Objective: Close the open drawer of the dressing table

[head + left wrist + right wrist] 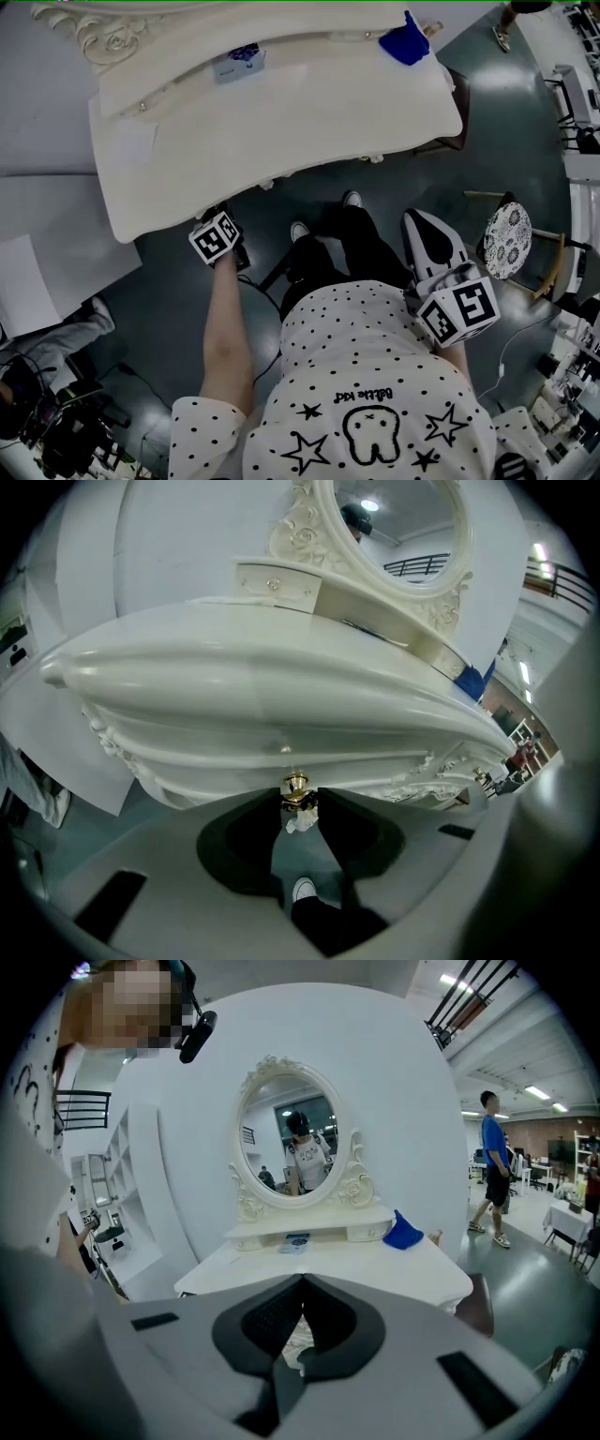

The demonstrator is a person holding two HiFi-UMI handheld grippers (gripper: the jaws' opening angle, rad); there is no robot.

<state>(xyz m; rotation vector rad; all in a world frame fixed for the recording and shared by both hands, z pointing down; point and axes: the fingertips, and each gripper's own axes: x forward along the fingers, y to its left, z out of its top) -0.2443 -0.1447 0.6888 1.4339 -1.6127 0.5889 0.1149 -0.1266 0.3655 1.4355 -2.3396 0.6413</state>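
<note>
While the left gripper [298, 795] pinches the small gold knob [296, 784] between its jaw tips, the drawer front [262, 761] carrying that knob sits tucked under the overhanging edge of the white dressing table [281, 122]. How far the drawer stands out cannot be told. At centre left of the head view, the bare left forearm [228, 319] reaches straight up the frame from the shoulder to the table's front edge. The right gripper [302, 1282] has its jaw tips pressed together with nothing between them. It is held back at the person's side, at lower right of the head view and well apart from the table. A blue cloth [405, 42] lies near the table's upper right corner, and a patterned round stool [507, 240] stands at the far right.
</note>
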